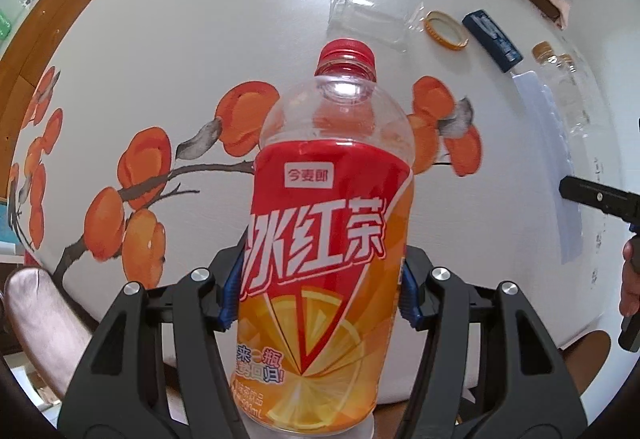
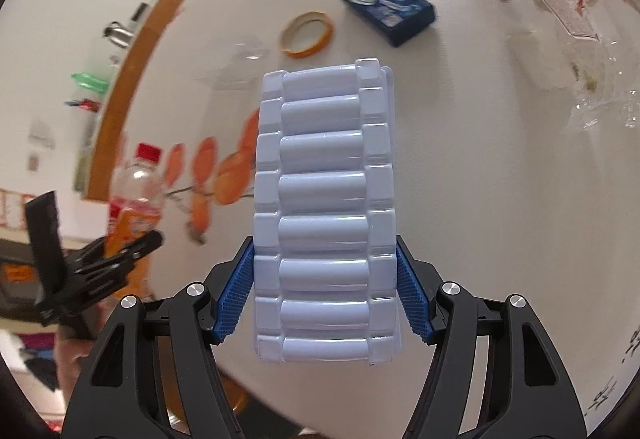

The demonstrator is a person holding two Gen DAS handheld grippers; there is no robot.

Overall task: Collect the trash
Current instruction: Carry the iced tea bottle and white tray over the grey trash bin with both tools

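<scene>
- The left gripper (image 1: 320, 295) was seen closed on the lower half of an empty tea bottle (image 1: 332, 239), blue pads pressed against the label on both sides, red cap pointing away from the camera.
- The right gripper (image 2: 324, 299) was seen closed on a pale blue ribbed plastic tray (image 2: 326, 215), held by its long edges near one end, with most of its length jutting out past the fingers.
- Both pieces of trash were held clear above the white table (image 1: 240, 19).
- Left on the table were an orange lid ring (image 2: 307, 34), a blue box (image 2: 387, 6), clear bottles with tan caps (image 2: 560, 23) and a clear plastic container (image 1: 364, 19).
- The bottle was judged likely to squash or squirm out if squeezed harder, since thin empty plastic gives way and the label is slick.
- The tray was judged likely to buckle or pivot downward, because it was gripped far from its middle.
- A knock between the two grippers was considered possible, as they were working close together.
</scene>
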